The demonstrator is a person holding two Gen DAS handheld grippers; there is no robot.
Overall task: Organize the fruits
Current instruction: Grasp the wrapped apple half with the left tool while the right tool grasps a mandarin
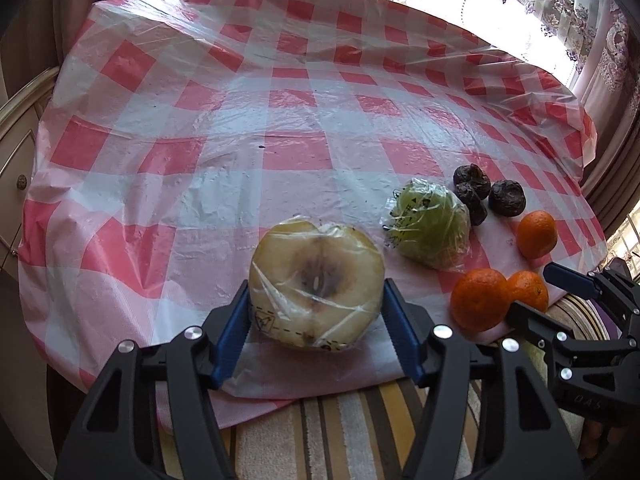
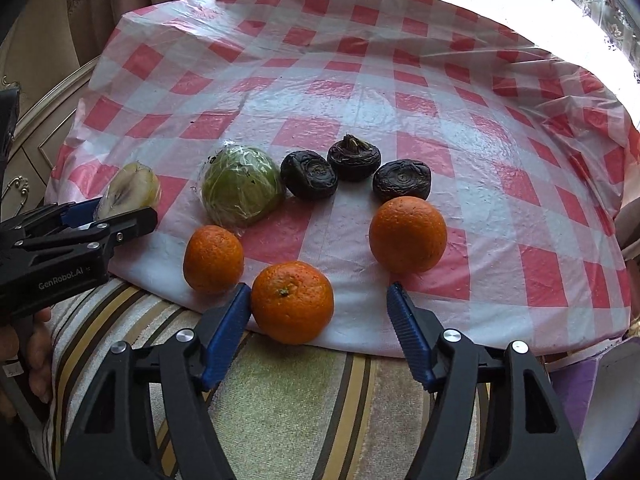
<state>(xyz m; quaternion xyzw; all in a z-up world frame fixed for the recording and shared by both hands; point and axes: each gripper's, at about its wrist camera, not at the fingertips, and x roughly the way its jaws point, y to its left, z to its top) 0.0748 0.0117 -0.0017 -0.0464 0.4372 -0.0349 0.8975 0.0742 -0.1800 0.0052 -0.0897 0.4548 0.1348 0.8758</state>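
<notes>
Two hand-held grippers point(image 1: 316, 320) point(image 2: 320, 312), fruit between fingers

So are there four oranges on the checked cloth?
No, the right wrist view shows three oranges on the checked cloth.

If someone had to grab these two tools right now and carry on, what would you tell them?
Left gripper: its pads sit against both sides of the plastic-wrapped cut yellow apple half, near the table's front edge; grip looks nearly made.
Right gripper: open, one pad touching the nearest round orange tangerine, the other pad clear of it.
Elsewhere on the red-and-white checked tablecloth: two more tangerines, a plastic-wrapped green fruit, three wrinkled dark fruits.
Done: nothing visibly sorted yet.
Left: finish both grips, then group the fruits.
</notes>
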